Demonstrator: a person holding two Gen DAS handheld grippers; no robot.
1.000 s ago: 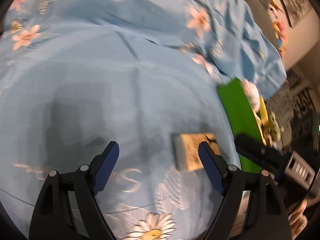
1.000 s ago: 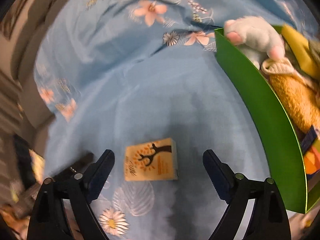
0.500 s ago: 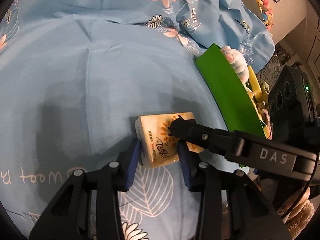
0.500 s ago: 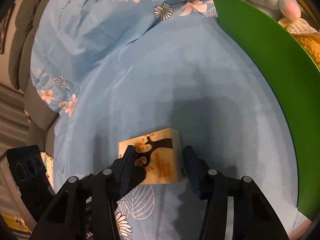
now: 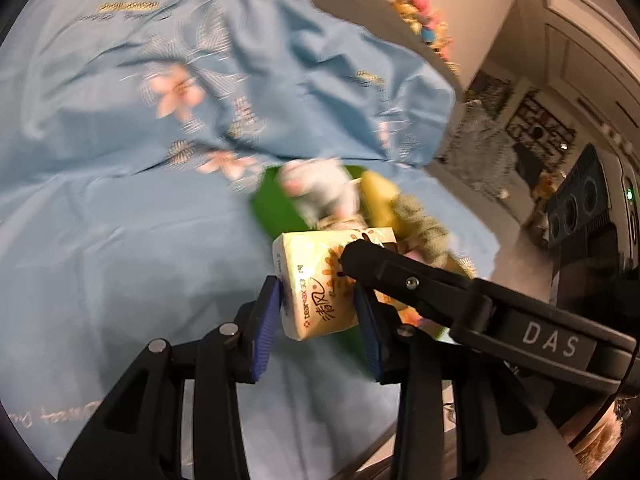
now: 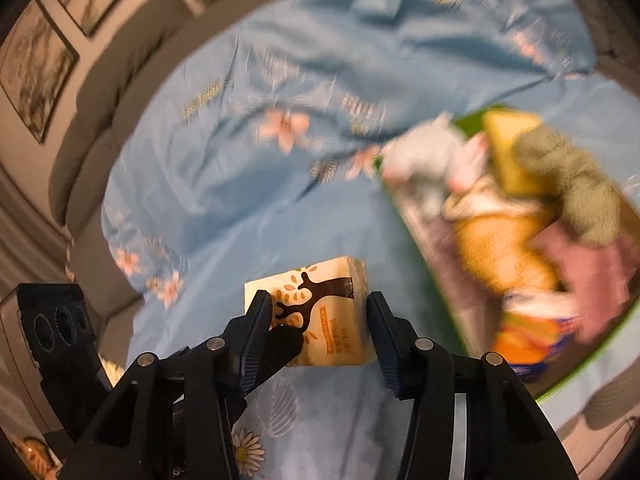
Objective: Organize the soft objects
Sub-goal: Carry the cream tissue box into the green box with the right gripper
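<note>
A cream tissue pack [image 5: 316, 280] with a brown tree print hangs above the blue floral sheet [image 5: 120, 220], held from two sides. My left gripper [image 5: 316, 292] is shut on its short end. My right gripper [image 6: 318, 304] is shut across the tissue pack [image 6: 332, 308], and one of its fingers [image 5: 384, 268] lies over the pack's top in the left wrist view. Just beyond stands the green bin [image 5: 276, 204], filled with a white plush toy [image 6: 432, 156], an orange towel [image 6: 500, 252], an olive cloth [image 6: 572, 184] and a pink cloth [image 6: 592, 272].
The sheet [image 6: 280, 80] covers a grey sofa [image 6: 120, 60] and bunches into folds at the back. Framed pictures [image 6: 36, 64] hang on the wall behind. Right of the sheet's edge lie the floor and dark shelving [image 5: 540, 132].
Both grippers went from wide open around the pack to shut on it. They have lifted it off the sheet and carried it toward the green bin.
</note>
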